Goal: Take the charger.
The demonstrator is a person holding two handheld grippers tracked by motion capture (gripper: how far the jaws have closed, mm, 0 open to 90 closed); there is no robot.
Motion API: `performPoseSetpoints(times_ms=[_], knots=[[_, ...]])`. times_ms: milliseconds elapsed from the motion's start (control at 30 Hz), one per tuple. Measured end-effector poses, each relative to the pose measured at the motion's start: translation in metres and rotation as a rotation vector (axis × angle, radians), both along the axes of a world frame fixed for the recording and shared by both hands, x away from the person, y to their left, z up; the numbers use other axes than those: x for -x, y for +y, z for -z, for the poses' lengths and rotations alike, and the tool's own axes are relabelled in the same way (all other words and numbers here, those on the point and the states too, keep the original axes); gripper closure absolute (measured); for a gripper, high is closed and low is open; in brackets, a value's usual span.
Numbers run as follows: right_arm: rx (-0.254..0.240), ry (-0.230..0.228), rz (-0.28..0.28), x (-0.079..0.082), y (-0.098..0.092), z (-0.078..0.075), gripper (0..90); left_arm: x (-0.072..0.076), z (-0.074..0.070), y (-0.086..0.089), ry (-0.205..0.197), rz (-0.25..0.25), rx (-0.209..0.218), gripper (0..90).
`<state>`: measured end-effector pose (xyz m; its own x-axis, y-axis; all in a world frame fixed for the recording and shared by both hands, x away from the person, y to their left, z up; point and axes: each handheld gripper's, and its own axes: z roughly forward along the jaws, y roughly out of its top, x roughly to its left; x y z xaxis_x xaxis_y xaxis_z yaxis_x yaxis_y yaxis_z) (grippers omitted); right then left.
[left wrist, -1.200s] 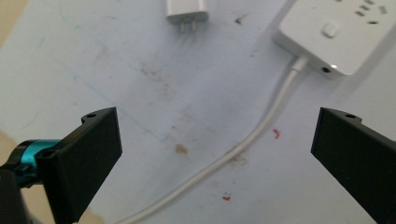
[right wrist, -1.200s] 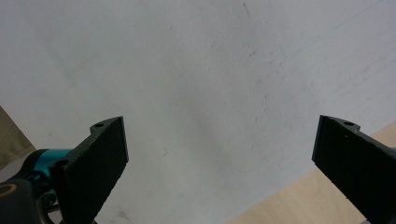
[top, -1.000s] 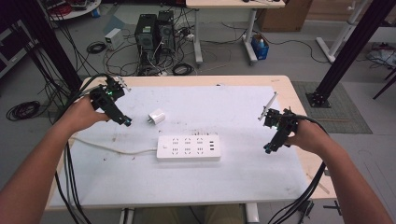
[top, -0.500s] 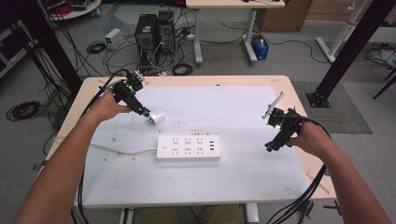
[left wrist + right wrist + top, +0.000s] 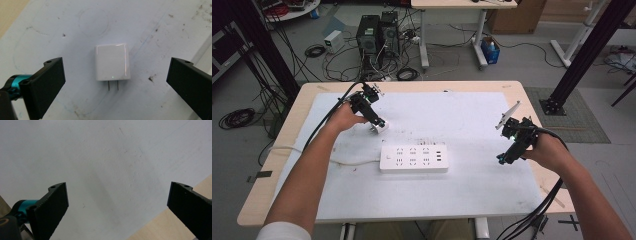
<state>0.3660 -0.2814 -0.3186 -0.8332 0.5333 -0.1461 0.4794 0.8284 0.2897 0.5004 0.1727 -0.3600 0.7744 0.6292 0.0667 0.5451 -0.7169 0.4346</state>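
A small white plug adapter (image 5: 112,61) with two metal prongs lies flat on the white mat (image 5: 462,125), also seen from above (image 5: 379,126). My left gripper (image 5: 378,124) hovers right over it, open, one jaw on each side with gaps to both (image 5: 113,85). A white power strip (image 5: 413,158) with several sockets lies mid-mat, its cord running left. My right gripper (image 5: 505,159) is open near the mat's right edge, with bare mat between its jaws (image 5: 117,207).
The mat covers a wooden table (image 5: 532,105) whose bare wood shows at the edges. Cables trail from both grippers off the table. Computer towers (image 5: 376,31) and tangled wires stand on the floor beyond the far edge.
My left gripper has moved right from the table's left side and come down over the adapter. The right gripper has barely shifted.
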Motion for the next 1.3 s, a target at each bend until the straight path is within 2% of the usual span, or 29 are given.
performPoseSetpoints(times_ms=[67, 200, 233, 300, 467, 533, 567, 600, 700, 767, 1033, 1233, 1300], knots=[[-0.003, 0.001, 0.004, 0.000, -0.001, 0.001, 2.8, -0.004, 0.007, -0.002, 0.008, 0.007, 0.009, 6.3], [-0.007, 0.009, 0.011, 0.002, -0.002, 0.005, 2.8, -0.011, 0.019, -0.004, 0.024, -0.021, 0.016, 6.4], [-0.007, 0.009, 0.011, 0.002, -0.002, 0.005, 2.8, -0.011, 0.019, -0.004, 0.024, -0.021, 0.016, 6.4], [-0.006, 0.012, 0.014, 0.003, -0.004, 0.008, 2.8, -0.014, 0.028, -0.003, 0.042, -0.019, 0.000, 6.3], [-0.008, 0.021, 0.029, 0.004, -0.008, 0.012, 2.8, -0.015, 0.041, -0.006, 0.068, -0.024, 0.005, 6.4], [-0.006, 0.022, 0.031, 0.004, -0.009, 0.013, 2.8, -0.016, 0.044, -0.005, 0.080, -0.022, -0.014, 6.5], [-0.006, 0.023, 0.032, 0.004, -0.009, 0.013, 2.8, -0.016, 0.046, -0.006, 0.085, -0.026, 0.003, 7.4], [-0.005, 0.023, 0.035, 0.003, -0.009, 0.013, 2.8, -0.015, 0.047, -0.006, 0.082, -0.026, 0.013, 11.7], [-0.002, 0.025, 0.036, 0.002, -0.009, 0.013, 2.8, -0.016, 0.049, -0.006, 0.087, -0.023, 0.014, 14.0], [0.000, 0.027, 0.043, 0.001, -0.009, 0.014, 2.8, -0.016, 0.050, -0.005, 0.094, -0.012, 0.011, 20.3], [0.001, 0.024, 0.042, 0.002, -0.011, 0.016, 2.8, -0.014, 0.055, -0.001, 0.112, -0.010, 0.005, 28.5], [0.000, 0.028, 0.049, 0.003, -0.011, 0.017, 2.8, -0.012, 0.055, 0.006, 0.092, -0.023, 0.007, 40.8], [0.002, 0.029, 0.053, 0.003, -0.011, 0.017, 2.8, -0.013, 0.055, 0.006, 0.094, -0.021, 0.007, 42.2]])
